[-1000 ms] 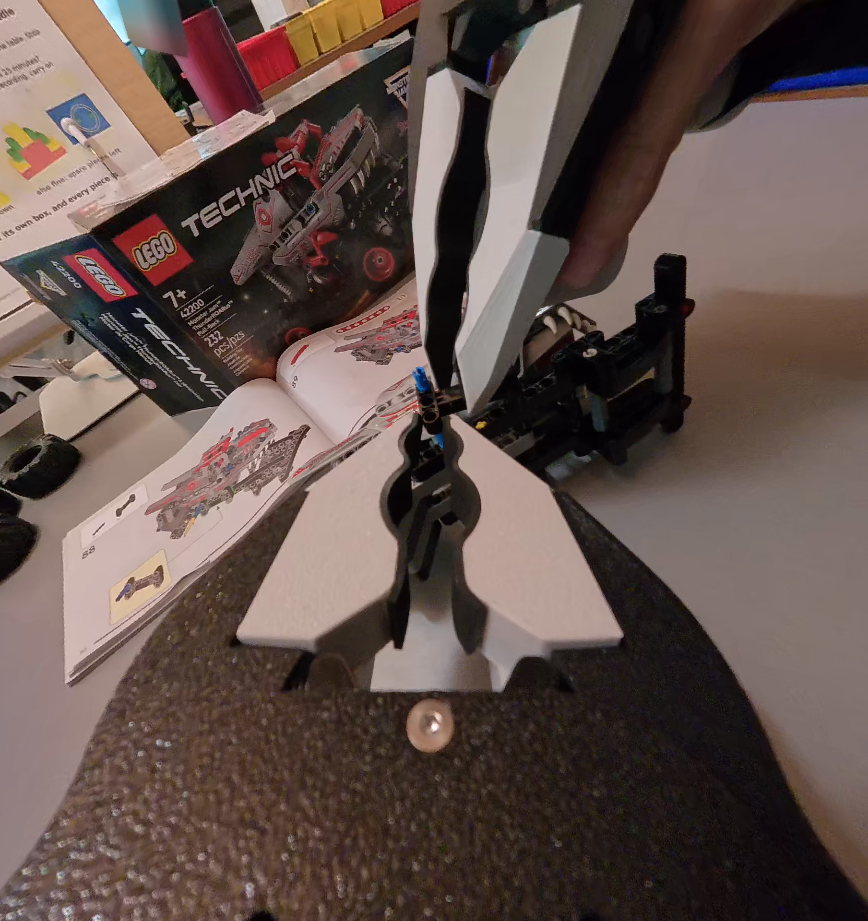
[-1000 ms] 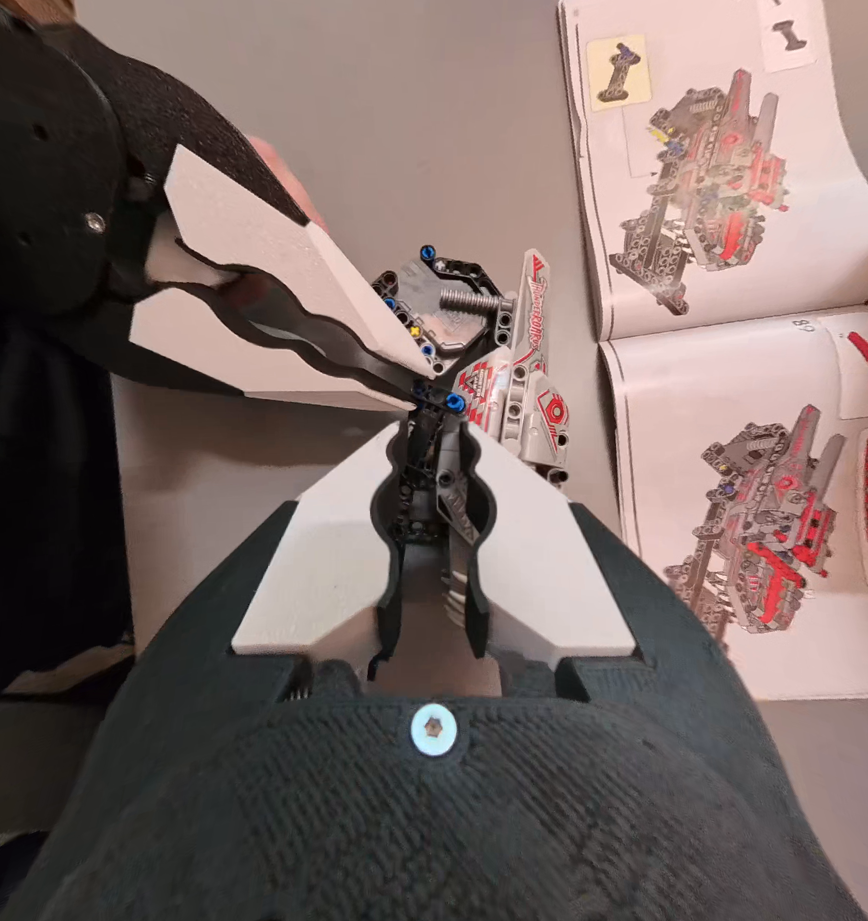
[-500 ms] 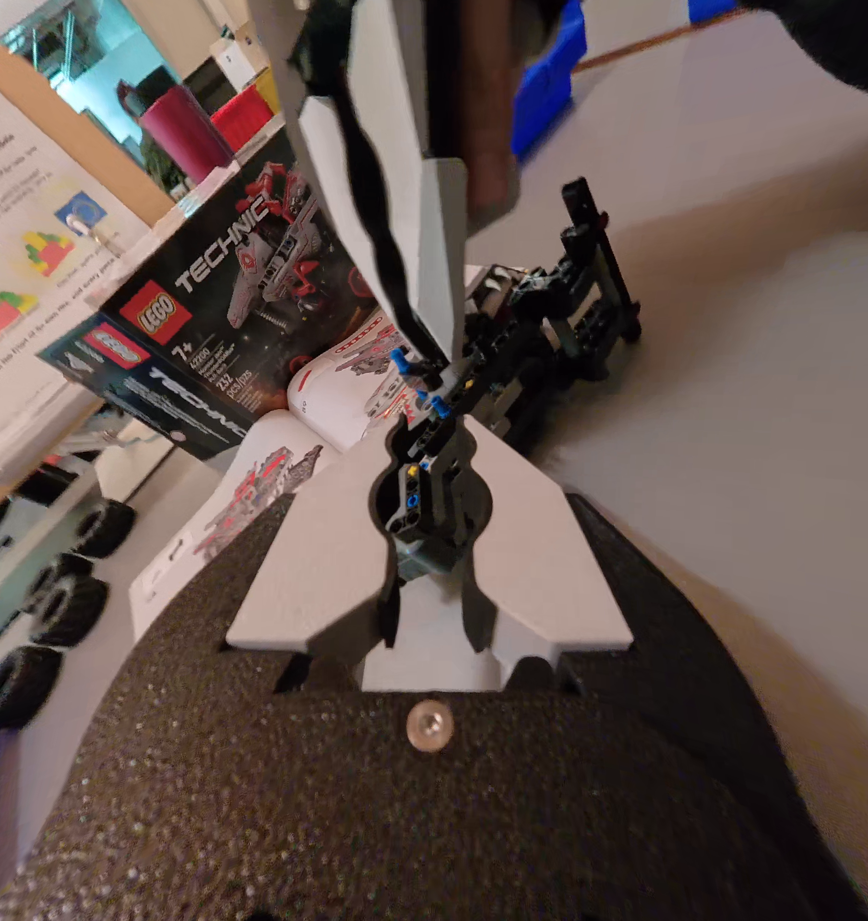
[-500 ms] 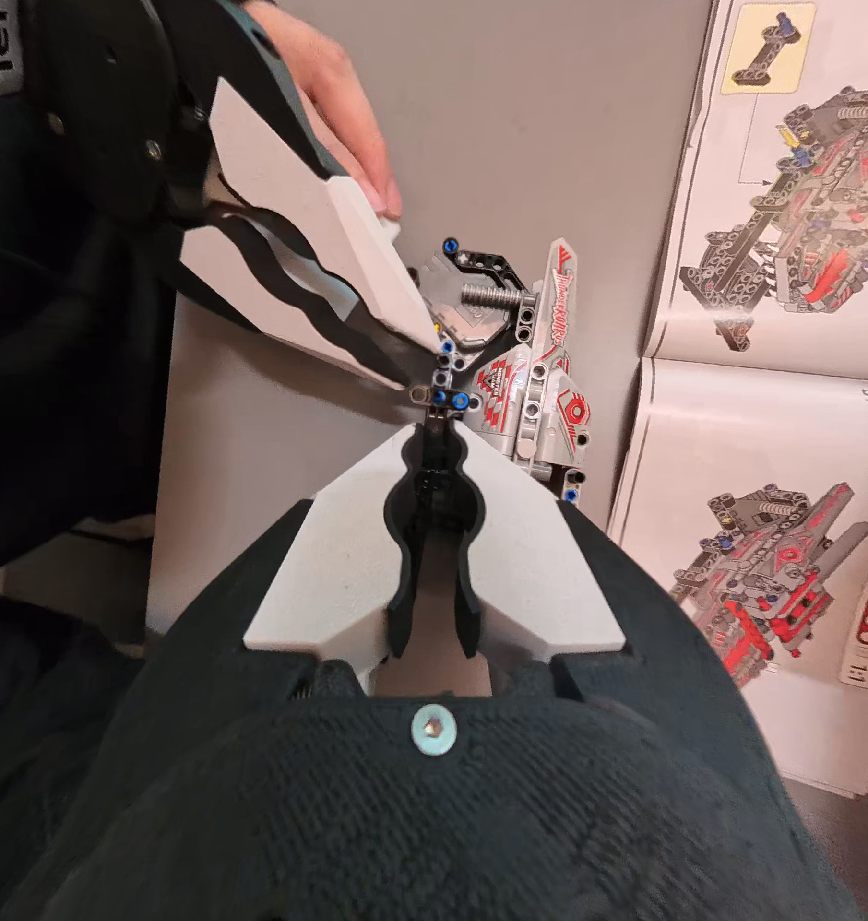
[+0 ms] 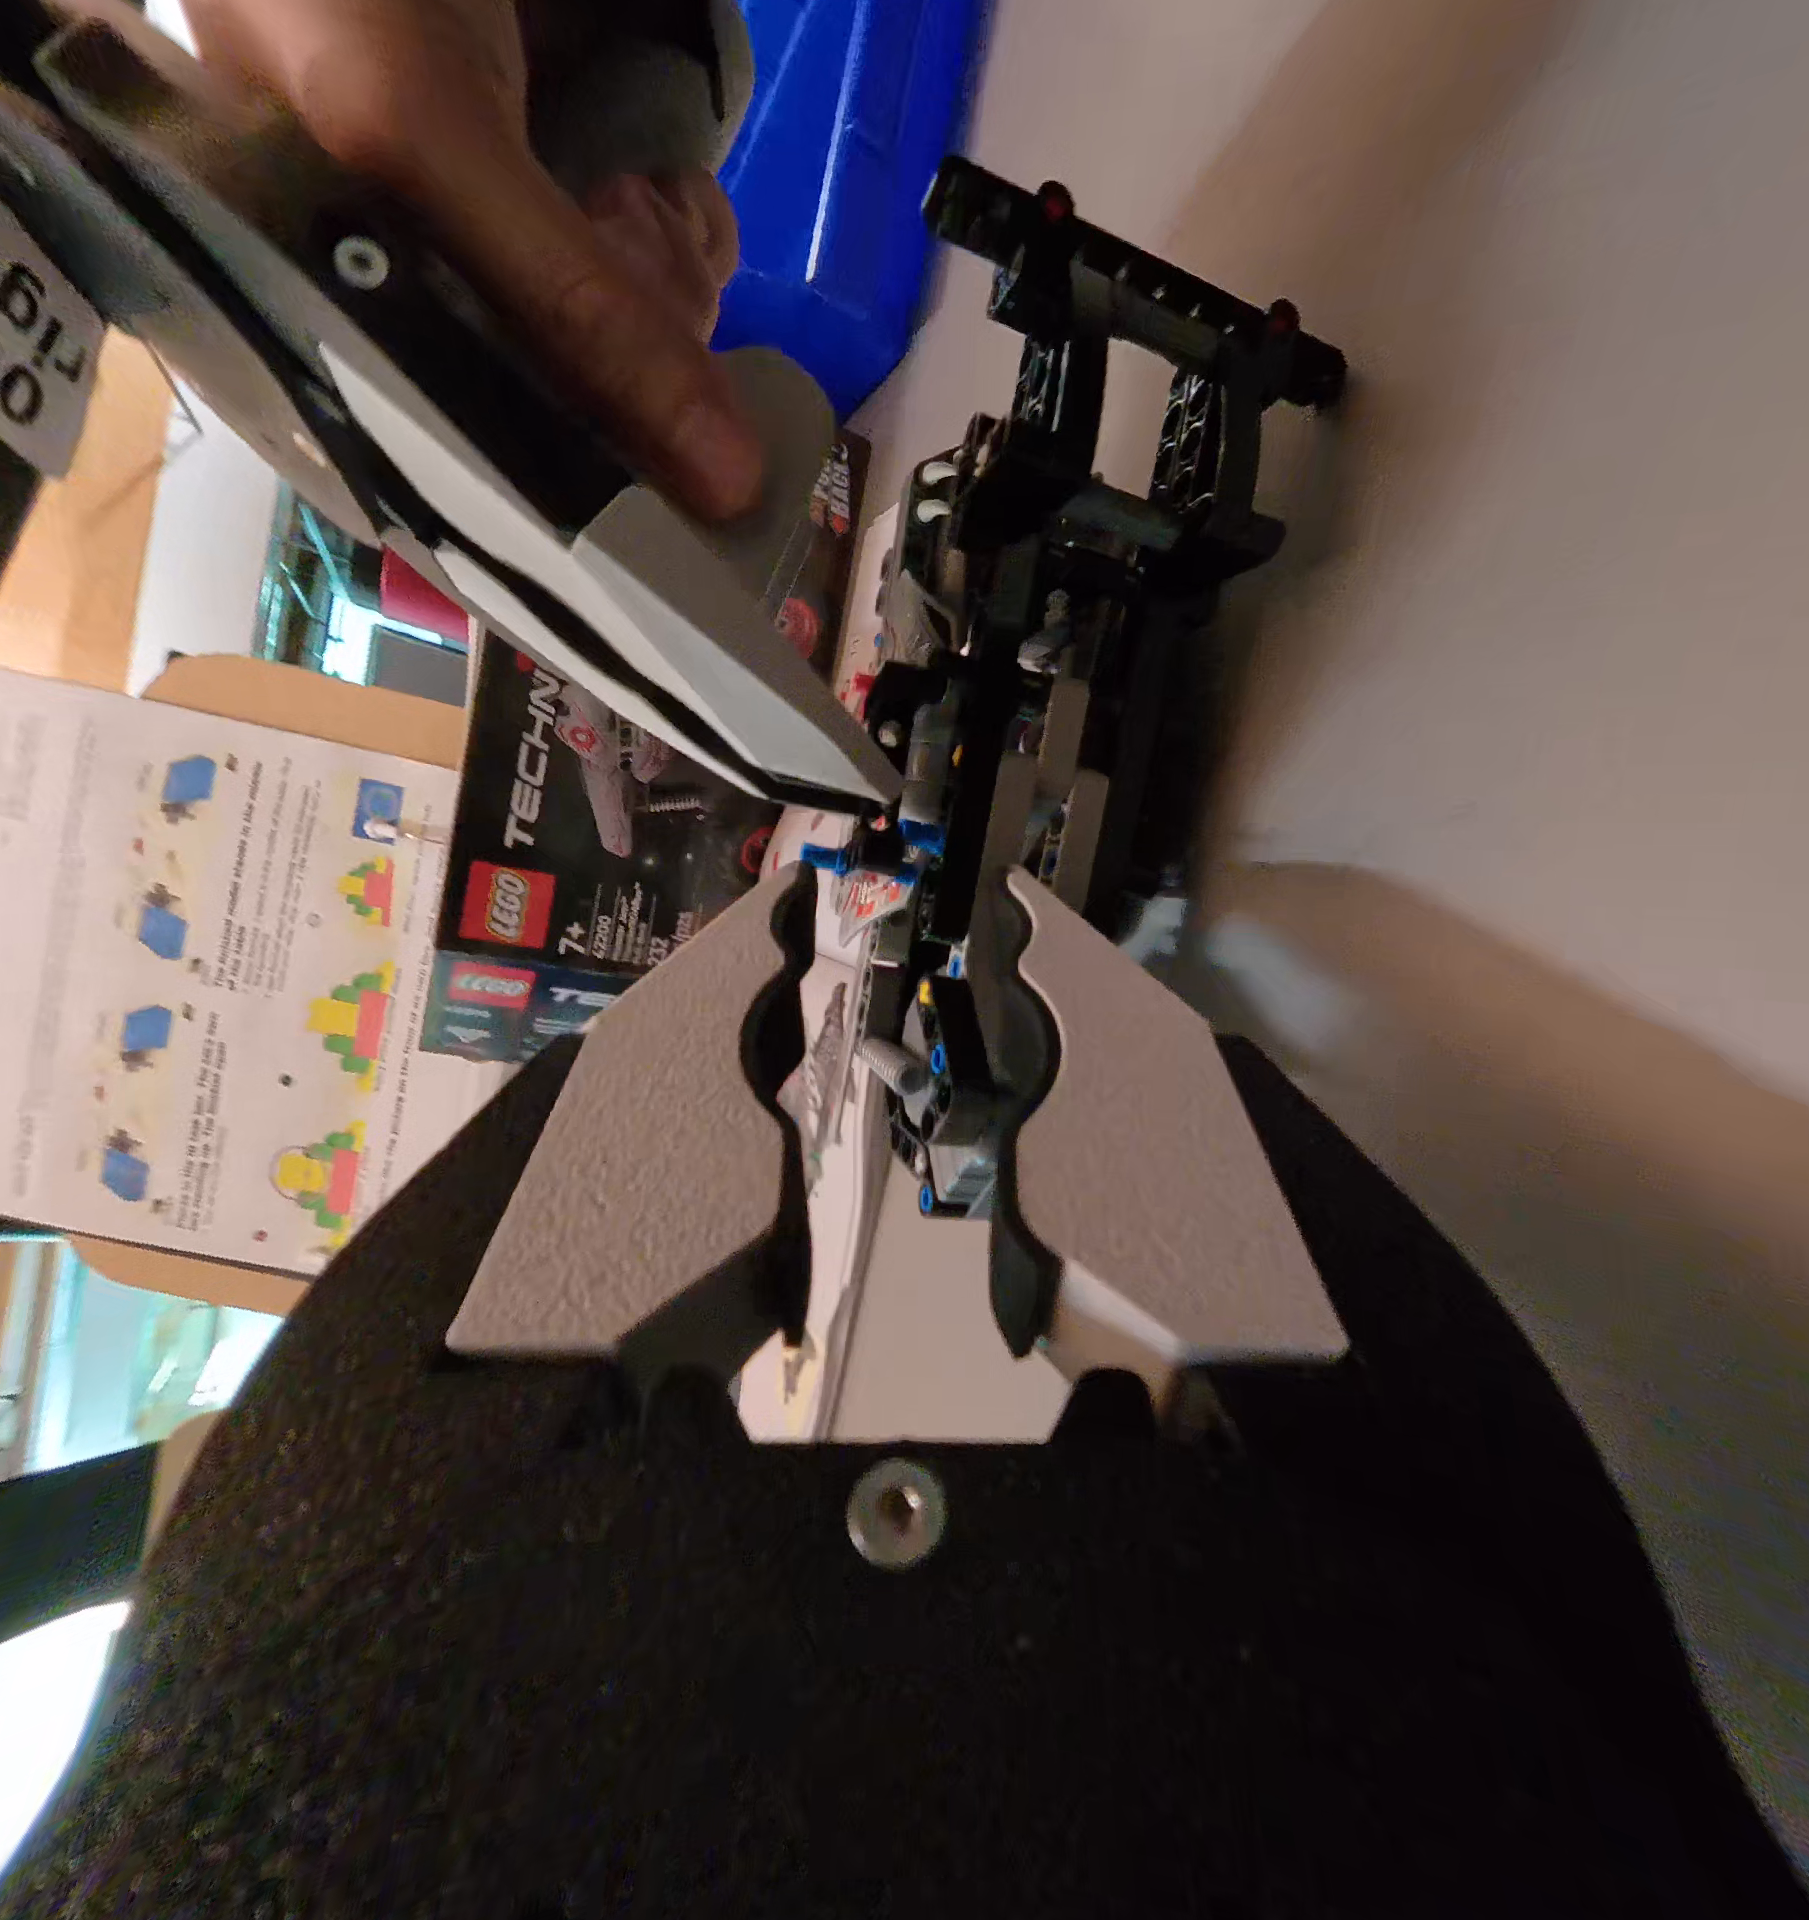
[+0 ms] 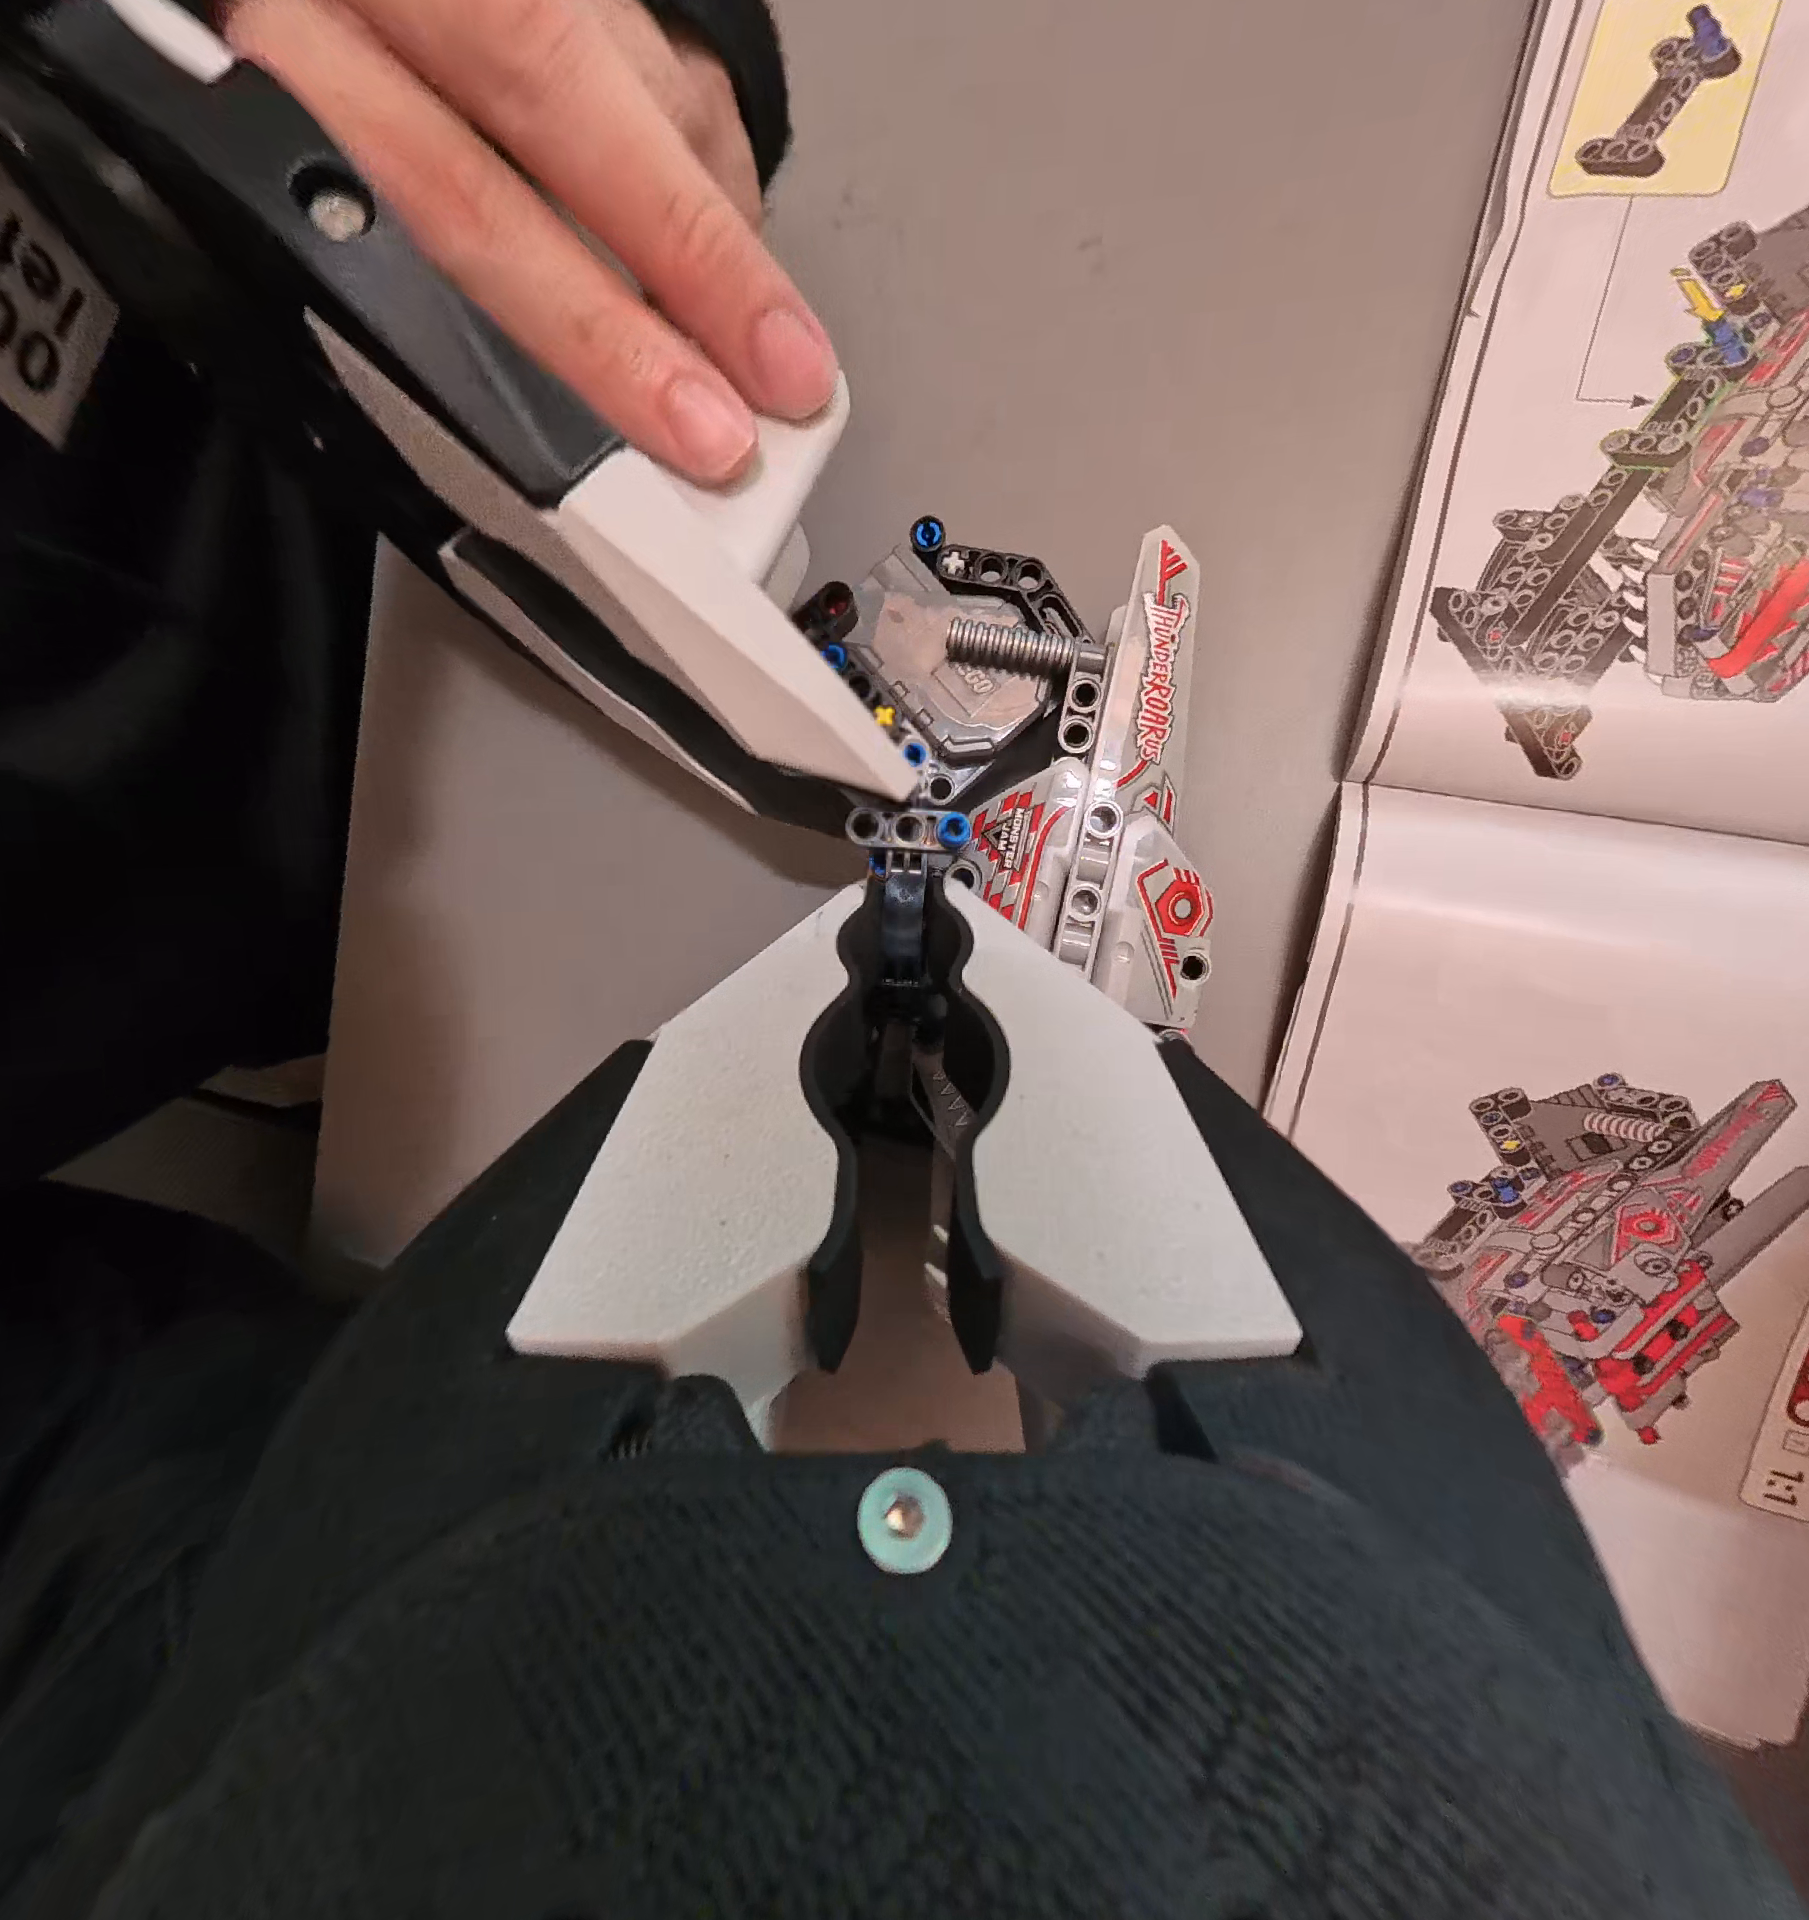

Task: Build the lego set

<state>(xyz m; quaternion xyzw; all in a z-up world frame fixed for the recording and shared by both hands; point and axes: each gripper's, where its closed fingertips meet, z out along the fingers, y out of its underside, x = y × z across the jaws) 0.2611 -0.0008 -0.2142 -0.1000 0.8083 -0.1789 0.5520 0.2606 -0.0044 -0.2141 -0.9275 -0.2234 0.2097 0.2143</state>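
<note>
The lego model [image 6: 1108, 831], a black chassis with grey and red panels and a metal spring, shows in both views; in the left wrist view [image 5: 1087, 582] it runs away from me. My right gripper [image 6: 908, 894] is shut on a black part at the model's near edge, just under a short grey beam with a blue pin [image 6: 910, 828]. It comes in from the upper left in the left wrist view [image 5: 874, 795]. My left gripper [image 5: 905, 883] is open, with the model's black end between its fingers, against the right finger [image 5: 1108, 1091]. It also shows in the right wrist view [image 6: 879, 795].
The open instruction booklet [image 6: 1606, 935] lies right of the model on the grey table [image 6: 1087, 312]. The lego box [image 5: 588, 862] stands behind it, with a printed sheet on cardboard [image 5: 152, 935] and a blue bin [image 5: 848, 208]. A hand holds each gripper.
My left gripper was shut on the model's end and has opened; its view has rolled sideways. The right gripper stays shut on the model and has come closer.
</note>
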